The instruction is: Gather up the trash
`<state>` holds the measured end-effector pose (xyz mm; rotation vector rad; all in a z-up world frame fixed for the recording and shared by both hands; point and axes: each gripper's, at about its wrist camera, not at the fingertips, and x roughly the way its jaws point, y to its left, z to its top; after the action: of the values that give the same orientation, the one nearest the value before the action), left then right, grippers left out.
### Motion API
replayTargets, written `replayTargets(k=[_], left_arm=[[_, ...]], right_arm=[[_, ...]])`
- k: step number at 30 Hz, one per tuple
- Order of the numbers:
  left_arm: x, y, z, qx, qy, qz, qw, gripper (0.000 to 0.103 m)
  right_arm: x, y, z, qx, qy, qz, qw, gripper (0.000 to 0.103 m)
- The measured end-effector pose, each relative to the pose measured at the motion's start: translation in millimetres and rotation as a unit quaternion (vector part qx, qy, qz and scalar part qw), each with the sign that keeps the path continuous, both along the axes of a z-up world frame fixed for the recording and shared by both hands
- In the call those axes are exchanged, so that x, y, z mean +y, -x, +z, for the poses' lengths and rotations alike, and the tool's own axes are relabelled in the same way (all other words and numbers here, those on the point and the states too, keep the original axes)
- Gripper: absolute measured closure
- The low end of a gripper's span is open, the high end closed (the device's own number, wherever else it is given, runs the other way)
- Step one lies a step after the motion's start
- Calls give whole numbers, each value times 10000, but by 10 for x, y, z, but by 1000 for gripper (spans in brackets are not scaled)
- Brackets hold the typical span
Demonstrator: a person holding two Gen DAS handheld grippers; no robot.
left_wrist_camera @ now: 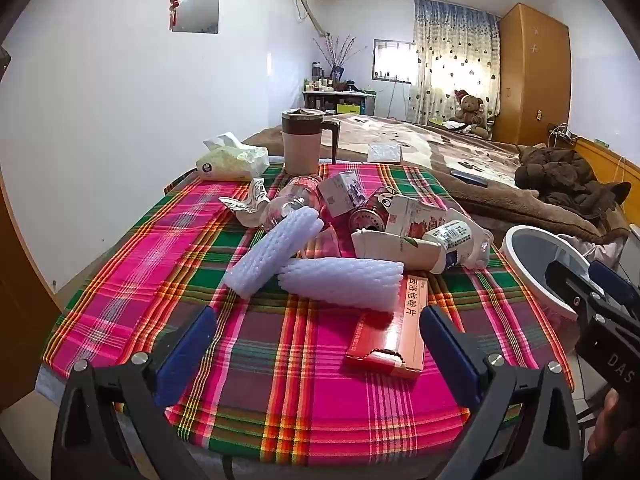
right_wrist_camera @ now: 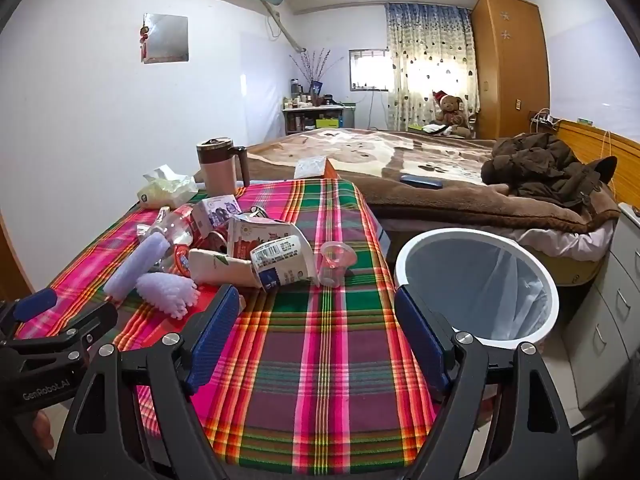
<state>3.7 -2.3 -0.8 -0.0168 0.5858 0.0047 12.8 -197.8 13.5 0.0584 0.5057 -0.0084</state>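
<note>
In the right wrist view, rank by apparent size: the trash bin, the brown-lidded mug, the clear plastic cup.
Largest to smallest:
1. trash bin, though it is nearest the camera
2. mug
3. clear plastic cup

White walls (right_wrist_camera: 100, 128), bed (right_wrist_camera: 400, 160), wardrobe (right_wrist_camera: 508, 64), curtained window (right_wrist_camera: 432, 68).

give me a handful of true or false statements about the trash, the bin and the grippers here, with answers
1. Both the left gripper and the right gripper are open and hold nothing. True.
2. The trash bin stands on the table. False: it stands beside the table's right edge, lower than the tabletop.
3. The bin has a bag in it. True.
4. The clear plastic cup lies inside the bin. False: it lies on the plaid cloth, at the right end of the trash pile.
5. A red flat box lies nearest the left gripper. True.
</note>
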Motion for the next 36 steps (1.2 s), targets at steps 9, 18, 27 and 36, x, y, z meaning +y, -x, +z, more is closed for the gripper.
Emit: replayTargets(k=[9, 18, 27, 36], left_arm=[[33, -23, -11, 39, 39, 63, 10000, 0], [44, -26, -10, 35, 40, 91, 9999, 0], [48, -22, -1, 24, 47, 106, 9999, 0], [54, -43, -2, 53, 56, 122, 9999, 0]], right_arm=[[8, 34, -7, -31, -10, -27, 10000, 22], [-4, 40, -4, -34, 2, -42, 10000, 22], [3, 21, -20, -16, -11, -32, 10000, 22], [12, 21, -24, -6, 13, -30, 10000, 22]])
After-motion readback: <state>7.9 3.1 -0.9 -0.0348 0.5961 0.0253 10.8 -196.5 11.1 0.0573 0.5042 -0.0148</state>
